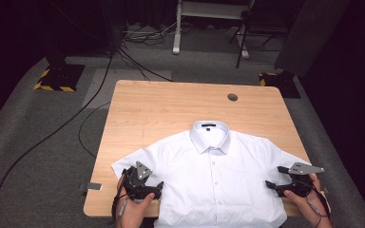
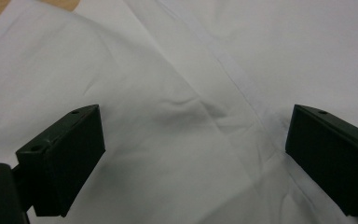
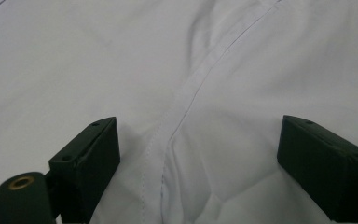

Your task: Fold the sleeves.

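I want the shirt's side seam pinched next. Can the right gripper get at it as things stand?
Probably yes. The right gripper is open over the white shirt, with the seam running bare between its jaws; nothing lies over the cloth there.

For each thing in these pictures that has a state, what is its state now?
White shirt: spread flat, front up, buttoned, collar pointing away from the person.
Left tongs: open, jaws wide apart over the shirt's sleeve seam.
Right tongs: open, jaws wide apart over a shirt seam.
Table: far half bare.
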`<state>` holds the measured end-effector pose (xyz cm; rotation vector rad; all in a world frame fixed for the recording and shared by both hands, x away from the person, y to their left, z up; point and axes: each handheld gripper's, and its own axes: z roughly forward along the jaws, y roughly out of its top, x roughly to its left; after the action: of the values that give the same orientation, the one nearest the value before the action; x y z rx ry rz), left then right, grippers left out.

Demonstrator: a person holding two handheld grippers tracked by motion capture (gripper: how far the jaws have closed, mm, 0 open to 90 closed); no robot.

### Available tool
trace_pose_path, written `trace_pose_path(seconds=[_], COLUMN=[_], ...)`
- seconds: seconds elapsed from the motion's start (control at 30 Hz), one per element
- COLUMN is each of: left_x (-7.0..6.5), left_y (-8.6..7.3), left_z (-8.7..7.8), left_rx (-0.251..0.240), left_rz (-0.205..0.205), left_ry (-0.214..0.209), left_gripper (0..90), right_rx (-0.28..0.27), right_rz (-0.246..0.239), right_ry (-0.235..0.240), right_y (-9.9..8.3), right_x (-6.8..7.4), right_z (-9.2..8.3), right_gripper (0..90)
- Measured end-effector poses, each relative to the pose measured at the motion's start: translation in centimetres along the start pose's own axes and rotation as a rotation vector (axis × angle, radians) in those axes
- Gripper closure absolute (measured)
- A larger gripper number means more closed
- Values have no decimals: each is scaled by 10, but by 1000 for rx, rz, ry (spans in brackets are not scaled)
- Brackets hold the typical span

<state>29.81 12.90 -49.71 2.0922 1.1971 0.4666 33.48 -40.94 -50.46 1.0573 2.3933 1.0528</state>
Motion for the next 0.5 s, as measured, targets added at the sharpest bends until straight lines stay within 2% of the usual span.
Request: trace_pose_path(seconds=[0.27, 0.5], left_x=[0, -2], left_y=[8, 17], left_z=[-14, -24], left_rx=[-32, -60], left_rz=[-23, -19], left_ry=[14, 26], left_gripper=[45, 45], right_rx=[1, 1], right_rz=[-1, -1], right_ry=[-1, -2], right_y=[0, 0], right_x=[0, 0], right_z=[0, 0], right_gripper=[128, 128])
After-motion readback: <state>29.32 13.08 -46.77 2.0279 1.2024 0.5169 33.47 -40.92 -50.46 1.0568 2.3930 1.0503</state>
